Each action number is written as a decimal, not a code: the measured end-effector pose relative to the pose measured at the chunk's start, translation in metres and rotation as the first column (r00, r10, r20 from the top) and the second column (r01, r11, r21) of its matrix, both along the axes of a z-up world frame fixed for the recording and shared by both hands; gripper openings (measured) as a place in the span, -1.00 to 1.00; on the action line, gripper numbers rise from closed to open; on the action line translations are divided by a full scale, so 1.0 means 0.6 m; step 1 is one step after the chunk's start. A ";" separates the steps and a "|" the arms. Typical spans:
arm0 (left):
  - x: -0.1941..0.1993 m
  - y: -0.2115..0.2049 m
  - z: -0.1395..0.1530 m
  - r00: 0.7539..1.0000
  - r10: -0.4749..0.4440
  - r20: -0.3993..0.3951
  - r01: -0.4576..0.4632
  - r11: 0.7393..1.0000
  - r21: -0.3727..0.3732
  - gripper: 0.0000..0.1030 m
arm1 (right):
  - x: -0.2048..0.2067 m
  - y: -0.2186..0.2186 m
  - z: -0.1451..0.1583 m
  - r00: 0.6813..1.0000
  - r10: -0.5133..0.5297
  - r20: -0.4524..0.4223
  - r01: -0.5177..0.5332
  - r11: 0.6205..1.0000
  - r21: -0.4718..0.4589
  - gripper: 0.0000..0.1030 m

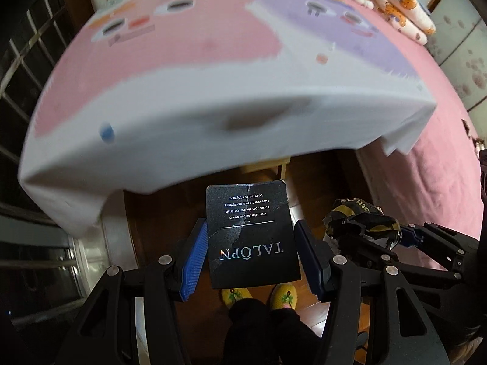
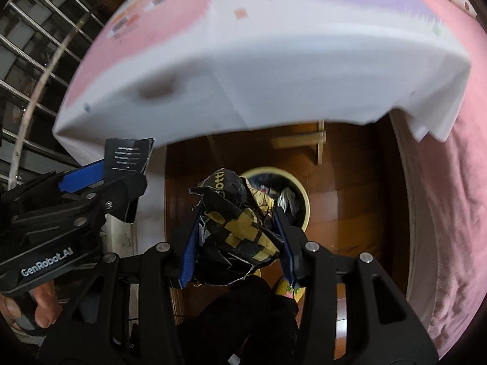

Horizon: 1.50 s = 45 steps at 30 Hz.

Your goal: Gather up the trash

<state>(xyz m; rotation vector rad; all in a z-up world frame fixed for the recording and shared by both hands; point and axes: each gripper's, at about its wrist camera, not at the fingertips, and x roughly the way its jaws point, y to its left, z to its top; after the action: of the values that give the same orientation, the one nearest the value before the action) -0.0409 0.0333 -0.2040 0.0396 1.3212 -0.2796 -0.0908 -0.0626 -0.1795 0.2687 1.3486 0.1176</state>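
Black card (image 1: pixel 251 234) is clamped in left tongs (image 1: pixel 251 240); crumpled wrapper (image 2: pixel 240 231) in right tongs (image 2: pixel 239 234), above bin (image 2: pixel 299 194). Risk: off-centre release, wrapper missing bin.

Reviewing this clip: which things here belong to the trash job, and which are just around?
Job: black TALOPN card in left gripper; crumpled black-and-yellow wrapper in right gripper; trash bin.
Around: patterned tablecloth; pink bedspread; folded blanket; yellow slippers.

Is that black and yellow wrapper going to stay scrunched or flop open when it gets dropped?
The crumpled wrapper looks like thin foil, so it probably keeps its creases. It seems light and may flutter rather than fall straight into the bin below the right gripper.
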 end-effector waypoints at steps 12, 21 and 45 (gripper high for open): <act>-0.008 -0.028 -0.258 0.992 0.066 -0.106 -0.066 0.998 -0.003 0.14 | -0.013 -0.046 -0.272 0.992 -0.057 -0.117 0.061 0.998 0.032 -0.18; 0.003 -0.027 -0.409 0.986 0.072 -0.149 -0.077 0.997 -0.030 0.39 | -0.013 -0.054 -0.428 0.980 -0.102 -0.172 0.106 0.994 0.014 -0.16; 0.006 0.026 -0.380 0.991 0.129 -0.038 -0.127 0.991 0.047 0.92 | 0.019 -0.038 -0.445 0.986 -0.118 -0.116 0.117 0.993 -0.016 0.36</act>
<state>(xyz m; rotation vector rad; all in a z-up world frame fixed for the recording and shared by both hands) -0.0374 0.0492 -0.4323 -0.0139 1.3641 -0.1426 -0.0794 -0.0852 -0.4463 0.3513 1.4454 -0.0035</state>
